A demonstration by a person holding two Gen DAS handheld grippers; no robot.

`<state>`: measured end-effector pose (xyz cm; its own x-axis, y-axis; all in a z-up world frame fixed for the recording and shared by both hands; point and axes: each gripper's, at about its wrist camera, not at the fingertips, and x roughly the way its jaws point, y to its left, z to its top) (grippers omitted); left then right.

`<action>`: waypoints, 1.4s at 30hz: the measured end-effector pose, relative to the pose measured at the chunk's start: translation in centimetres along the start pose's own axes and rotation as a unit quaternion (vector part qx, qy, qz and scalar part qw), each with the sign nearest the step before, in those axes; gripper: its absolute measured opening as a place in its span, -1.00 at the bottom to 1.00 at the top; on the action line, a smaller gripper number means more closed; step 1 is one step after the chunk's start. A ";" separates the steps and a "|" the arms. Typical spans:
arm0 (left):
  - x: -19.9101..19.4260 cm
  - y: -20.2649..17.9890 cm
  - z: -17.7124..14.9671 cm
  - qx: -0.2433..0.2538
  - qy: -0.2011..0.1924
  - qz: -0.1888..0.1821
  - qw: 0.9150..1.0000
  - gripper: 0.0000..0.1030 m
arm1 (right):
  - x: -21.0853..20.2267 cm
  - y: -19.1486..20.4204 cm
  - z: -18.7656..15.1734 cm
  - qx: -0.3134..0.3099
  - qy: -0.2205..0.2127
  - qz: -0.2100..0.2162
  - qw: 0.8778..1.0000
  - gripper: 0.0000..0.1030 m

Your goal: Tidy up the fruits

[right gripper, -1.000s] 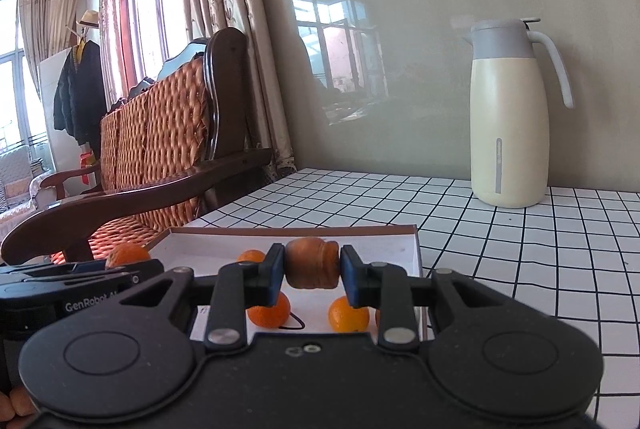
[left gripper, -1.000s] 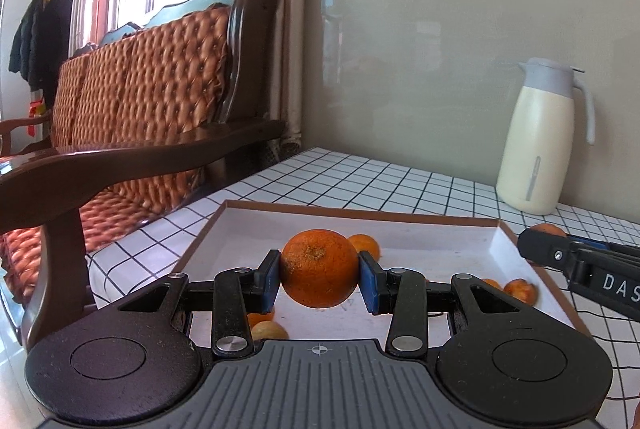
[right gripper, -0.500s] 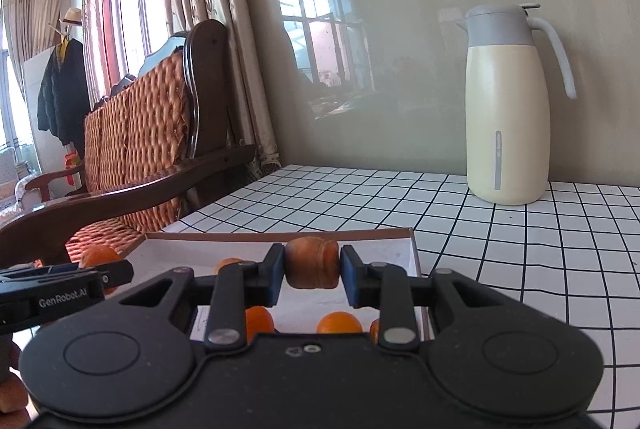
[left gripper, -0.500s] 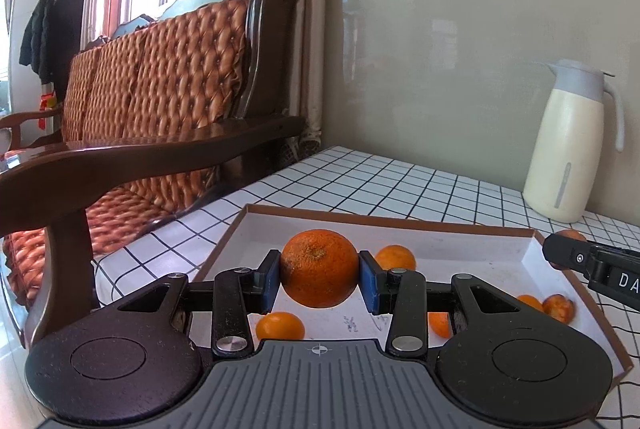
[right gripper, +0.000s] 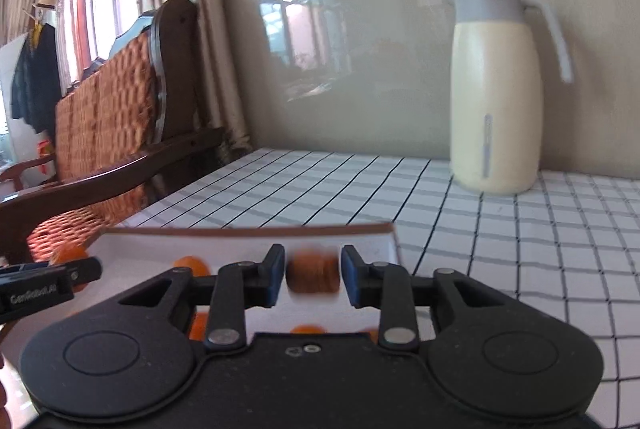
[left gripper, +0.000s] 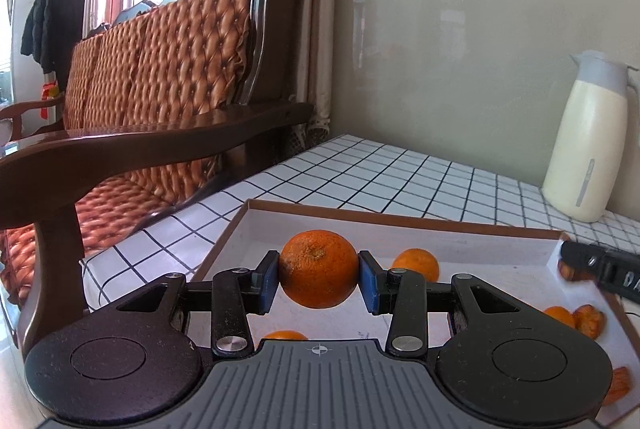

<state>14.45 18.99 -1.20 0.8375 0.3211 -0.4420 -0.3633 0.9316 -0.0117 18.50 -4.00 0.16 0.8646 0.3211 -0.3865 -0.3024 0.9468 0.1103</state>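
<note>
My left gripper (left gripper: 319,276) is shut on a large orange (left gripper: 319,271) and holds it above the white tray with a brown rim (left gripper: 400,216). Several small oranges (left gripper: 416,263) and brown dried fruits (left gripper: 589,319) lie in the tray. My right gripper (right gripper: 313,275) holds a small brown fruit (right gripper: 313,275) between its blue pads above the tray's right part (right gripper: 248,231); small gaps show beside the blurred fruit. The right gripper's tip (left gripper: 600,265) shows at the right of the left wrist view, and the left gripper's tip (right gripper: 48,283) at the left of the right wrist view.
A cream thermos jug with a grey lid (right gripper: 496,89) stands on the white checked tablecloth (right gripper: 520,249) by the wall. A wooden sofa with brown tufted cushions (left gripper: 160,77) stands left of the table, its armrest (left gripper: 140,149) close to the tray.
Both grippers have moved forward over the tray with their fruits. The right wrist view is now blurred and the jug looks closer; the right pads seem slightly wider apart.
</note>
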 end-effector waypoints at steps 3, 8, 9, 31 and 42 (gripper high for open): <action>0.3 0.3 0.3 -0.011 0.003 0.011 1.000 1.00 | -1.3 -0.2 0.0 0.011 -0.039 -0.006 0.999 0.68; -1.7 0.0 1.0 0.000 -0.041 0.017 0.999 1.00 | -2.6 -0.2 0.5 0.018 -0.065 0.010 0.998 0.76; -1.9 0.0 1.0 0.000 -0.043 0.012 0.999 1.00 | -2.7 -0.3 0.5 0.020 -0.067 0.012 0.997 0.87; -5.8 -1.4 0.1 0.031 -0.053 0.012 0.998 1.00 | -5.0 -1.2 -0.5 0.020 -0.038 0.048 0.998 0.88; -13.6 -2.5 -1.3 0.032 -0.034 0.002 0.999 1.00 | -13.8 -2.8 -1.5 0.044 -0.037 0.062 0.996 0.88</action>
<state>3.43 12.08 3.65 0.8629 0.3330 -0.3803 -0.3409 0.9388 0.0486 6.79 -11.08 3.87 0.8508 0.4334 -0.2971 -0.3752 0.8969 0.2340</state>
